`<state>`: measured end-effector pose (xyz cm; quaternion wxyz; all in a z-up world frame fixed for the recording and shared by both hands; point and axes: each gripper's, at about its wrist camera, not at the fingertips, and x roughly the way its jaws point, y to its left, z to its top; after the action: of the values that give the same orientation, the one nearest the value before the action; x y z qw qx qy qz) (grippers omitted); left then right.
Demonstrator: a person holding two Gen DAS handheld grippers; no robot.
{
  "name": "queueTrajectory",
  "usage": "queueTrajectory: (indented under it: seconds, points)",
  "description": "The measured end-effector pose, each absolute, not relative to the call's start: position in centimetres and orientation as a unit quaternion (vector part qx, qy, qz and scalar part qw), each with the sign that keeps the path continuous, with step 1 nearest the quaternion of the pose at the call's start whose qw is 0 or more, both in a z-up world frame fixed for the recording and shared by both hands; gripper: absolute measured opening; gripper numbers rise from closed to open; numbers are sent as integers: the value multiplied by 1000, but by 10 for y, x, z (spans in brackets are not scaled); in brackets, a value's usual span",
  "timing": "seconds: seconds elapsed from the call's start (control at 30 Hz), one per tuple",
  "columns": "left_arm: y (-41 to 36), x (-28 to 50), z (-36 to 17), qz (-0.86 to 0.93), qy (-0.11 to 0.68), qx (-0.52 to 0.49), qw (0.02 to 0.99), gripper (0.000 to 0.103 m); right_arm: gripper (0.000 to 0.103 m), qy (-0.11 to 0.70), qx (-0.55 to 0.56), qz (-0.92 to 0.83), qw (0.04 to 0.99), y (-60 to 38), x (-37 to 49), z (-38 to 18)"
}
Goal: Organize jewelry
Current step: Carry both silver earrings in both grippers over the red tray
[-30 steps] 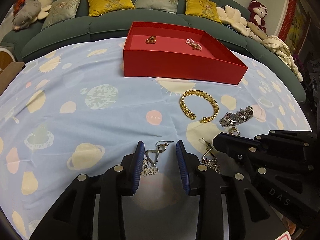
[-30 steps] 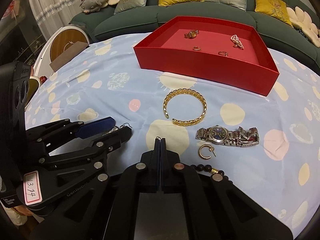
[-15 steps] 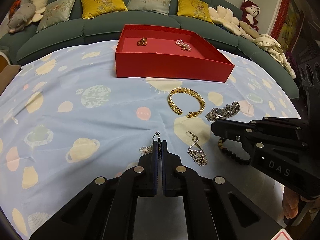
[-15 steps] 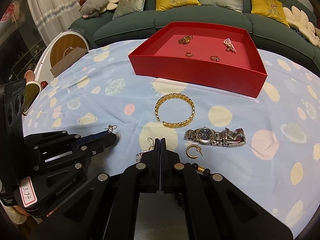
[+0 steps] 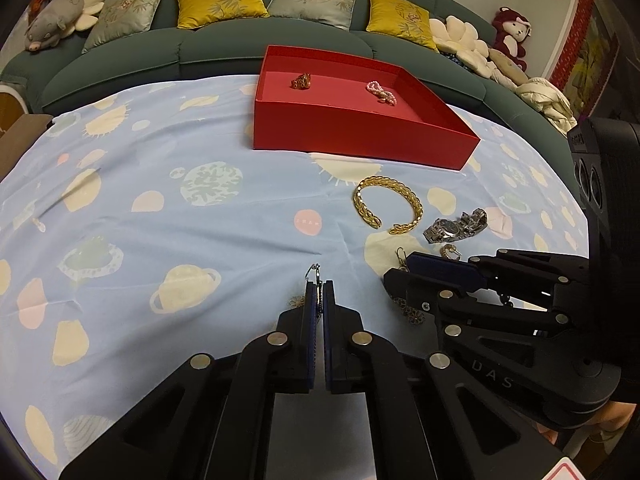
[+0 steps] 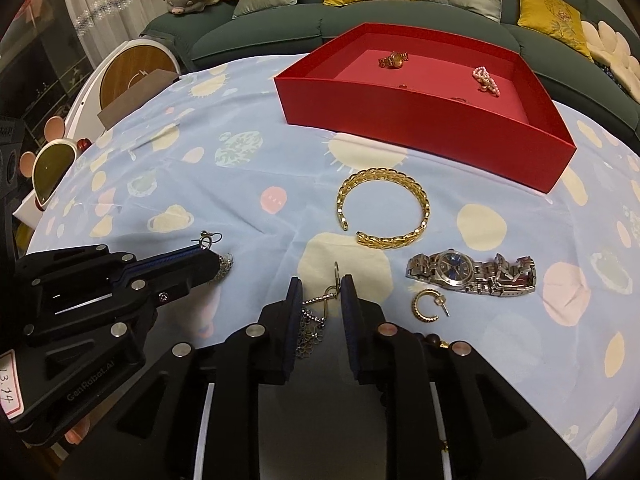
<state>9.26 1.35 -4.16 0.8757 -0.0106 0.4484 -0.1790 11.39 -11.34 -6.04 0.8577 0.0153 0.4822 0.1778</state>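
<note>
Step in hand: picking up the pair of dangling silver filigree earrings, one per gripper, for the red rectangular cardboard box (image 6: 420, 116).
Left gripper (image 5: 319, 294): fingers together, clamped on the first silver drop earring (image 5: 314, 276); hook poking out past the tips, flower end showing beside the left finger.
Right gripper (image 6: 320, 292): jaws just been opening, now slightly apart; second silver drop earring (image 6: 320, 304) lying between the pads on the blue planet-print cloth (image 6: 200, 184), not pinched as far as can be told.
Place of both earrings: well short of the red box, on the near side of the cloth.
Also short of the box: gold chain-link open cuff bracelet (image 6: 382, 212) nearest it, then steel wristwatch with blue dial (image 6: 468, 272), small gold hoop earring (image 6: 426, 306), dark beaded bracelet (image 6: 436, 338) mostly hidden under the right gripper.
Already in the box: gold watch (image 6: 394, 59), pink bead piece (image 6: 486, 79), two small rings barely visible over the wall.
Progress: judged early to middling; most pieces not yet boxed.
Next move calls for: closing gently on the thin wire of the second earring, lifting clear of the cloth, then carrying both over the front wall of the box without snagging the dangles.
</note>
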Motion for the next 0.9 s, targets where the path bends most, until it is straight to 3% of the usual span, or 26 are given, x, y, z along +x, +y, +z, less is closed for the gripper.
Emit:
queueTrajectory:
  seconds: [0.07, 0.27, 0.9]
  points:
    - [14, 92, -42, -180, 449, -11, 875, 1, 8, 480, 9, 171, 860, -113, 114, -61]
    - [14, 92, -41, -180, 448, -12, 875, 1, 4, 472, 19, 170, 865, -119, 113, -57]
    - [9, 88, 6, -205, 407, -43, 889, 1, 3, 392, 61, 184, 899, -154, 100, 15]
